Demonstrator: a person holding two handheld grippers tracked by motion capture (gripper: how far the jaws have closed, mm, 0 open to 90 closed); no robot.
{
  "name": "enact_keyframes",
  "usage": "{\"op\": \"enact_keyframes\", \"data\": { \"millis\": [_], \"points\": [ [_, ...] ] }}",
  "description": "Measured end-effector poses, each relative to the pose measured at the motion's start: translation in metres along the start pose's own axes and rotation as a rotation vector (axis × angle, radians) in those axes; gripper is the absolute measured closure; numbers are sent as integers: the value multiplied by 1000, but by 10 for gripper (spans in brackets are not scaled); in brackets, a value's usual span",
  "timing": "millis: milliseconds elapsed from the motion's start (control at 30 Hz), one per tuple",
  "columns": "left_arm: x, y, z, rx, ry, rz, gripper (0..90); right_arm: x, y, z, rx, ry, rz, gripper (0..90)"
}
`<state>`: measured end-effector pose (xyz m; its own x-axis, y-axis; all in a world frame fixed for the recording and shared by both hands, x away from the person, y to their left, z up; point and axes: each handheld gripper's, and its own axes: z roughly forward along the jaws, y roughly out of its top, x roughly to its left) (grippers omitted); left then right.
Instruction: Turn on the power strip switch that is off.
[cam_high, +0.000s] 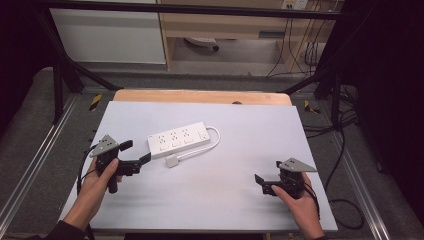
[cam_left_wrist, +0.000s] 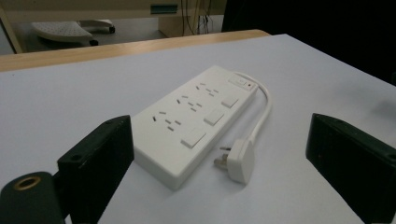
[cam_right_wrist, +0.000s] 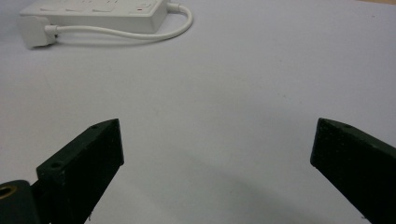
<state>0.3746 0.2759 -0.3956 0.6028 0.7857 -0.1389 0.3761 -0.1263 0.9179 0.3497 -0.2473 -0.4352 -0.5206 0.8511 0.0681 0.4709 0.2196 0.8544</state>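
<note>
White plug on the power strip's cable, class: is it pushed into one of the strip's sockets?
No. The white plug lies loose on the table beside the white plastic power strip, prongs bare.

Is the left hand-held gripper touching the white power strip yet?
Apart. In the left gripper view, the left hand-held gripper stands open, and bare table shows between its jaws and the power strip.

1. The power strip (cam_left_wrist: 191, 123) near my left hand-held gripper (cam_high: 135, 152) looks like smooth white plastic with a soft sheen.
2. Its plug (cam_left_wrist: 239, 160) is the same plastic, with metal pins.
3. My table (cam_high: 225, 190) has a matt pale covering over a wood edge.
4. My jaws are matt black.
</note>
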Motion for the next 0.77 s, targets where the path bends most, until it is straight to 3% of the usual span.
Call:
{"op": "enact_keyframes", "data": {
  "millis": [333,467,633,767],
  "points": [
    [3,-27,-15,55,-1,-9,80,-1,0,0,1,-4,3,30],
    [1,-40,-17,99,-3,-1,82,-1,0,0,1,-5,4,30],
    [-11,-59,-15,193,-14,31,87,-1,-1,1,7,-14,5,32],
    [-14,-61,-16,214,-14,57,83,-4,-3,4,37,-32,3,34]
  ]
}}
